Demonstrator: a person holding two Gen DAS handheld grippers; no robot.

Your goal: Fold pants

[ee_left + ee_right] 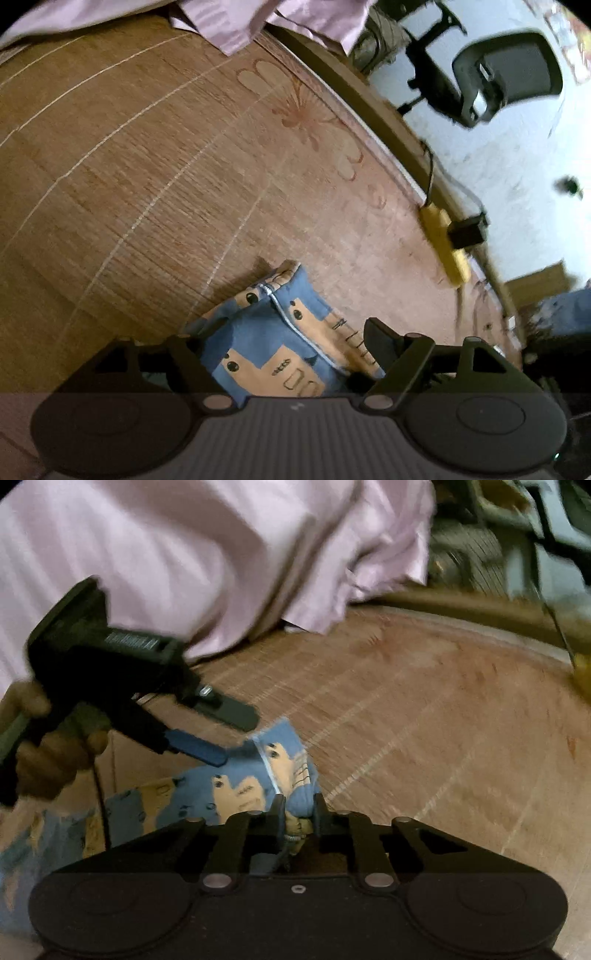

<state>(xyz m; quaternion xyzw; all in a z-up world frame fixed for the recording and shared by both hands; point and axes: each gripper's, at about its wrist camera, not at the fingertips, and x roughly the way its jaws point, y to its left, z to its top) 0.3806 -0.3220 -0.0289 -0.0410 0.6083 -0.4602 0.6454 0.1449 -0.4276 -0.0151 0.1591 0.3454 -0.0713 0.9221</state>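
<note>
The pants (273, 343) are blue with tan patches and lie bunched on a wood-pattern surface (147, 166). In the left wrist view my left gripper (282, 349) stands open, its fingers wide apart on either side of the bunched cloth. In the right wrist view my right gripper (299, 808) is shut on a fold of the pants (255, 779) at their near edge. The left gripper (236, 736), held by a hand (40, 753), hovers open just above the pants' left part.
A pink sheet (184, 554) hangs at the back of the surface. A yellow power strip (443, 240) with a black plug lies by the right edge (369, 99). Beyond that edge are a pale floor and a black office chair (506, 74).
</note>
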